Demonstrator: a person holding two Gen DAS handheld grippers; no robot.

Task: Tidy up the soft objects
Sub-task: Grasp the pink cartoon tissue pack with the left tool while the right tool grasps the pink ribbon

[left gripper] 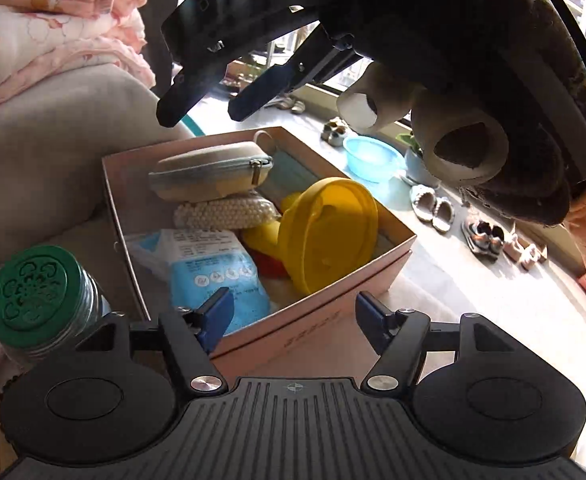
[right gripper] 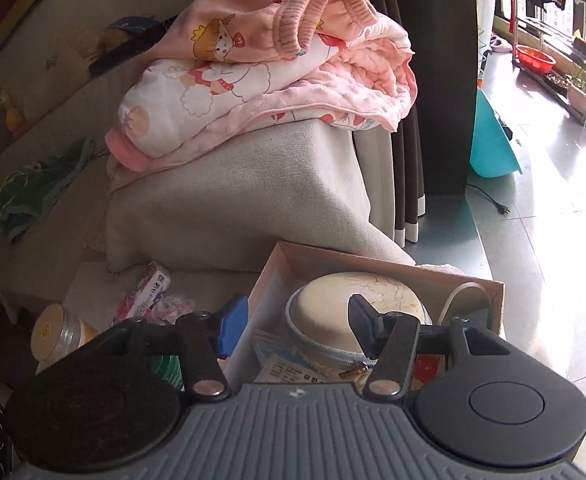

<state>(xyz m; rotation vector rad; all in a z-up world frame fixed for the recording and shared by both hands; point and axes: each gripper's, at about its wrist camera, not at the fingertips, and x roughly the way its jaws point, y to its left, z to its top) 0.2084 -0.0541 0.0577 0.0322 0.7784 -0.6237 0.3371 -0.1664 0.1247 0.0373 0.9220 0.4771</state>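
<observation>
Your left gripper point(left gripper: 291, 316) hangs with its 2 blue-padded fingers spread wide and nothing between them, just over the near edge of the pink cardboard box point(left gripper: 389, 264). Beside it on the left stands a jar with a green lid point(left gripper: 33, 292). Inside the box, nearest you, lies a blue-and-white packet point(left gripper: 213, 268); next to it sits a yellow plastic toy point(left gripper: 325, 232), with a beaded cream pouch point(left gripper: 225, 212) behind and a grey zip case point(left gripper: 209, 172) stacked on top of that.

Your right gripper point(right gripper: 295, 328) also has its fingers wide apart and empty, hovering above the box's point(right gripper: 493, 300) contents, over the round top of the zip case point(right gripper: 333, 300). From the left wrist view you see this gripper point(left gripper: 213, 100) above the far side of the box, your dark-gloved hand point(left gripper: 493, 120) wrapped around its handle.

Farther off, a folded pink cartoon-print quilt point(right gripper: 277, 92) rests on the beige sofa arm point(right gripper: 233, 200), well apart from both grippers. Beyond the box, on the sunlit floor, you can see a blue basin point(left gripper: 373, 156) and several pairs of shoes point(left gripper: 433, 208).
</observation>
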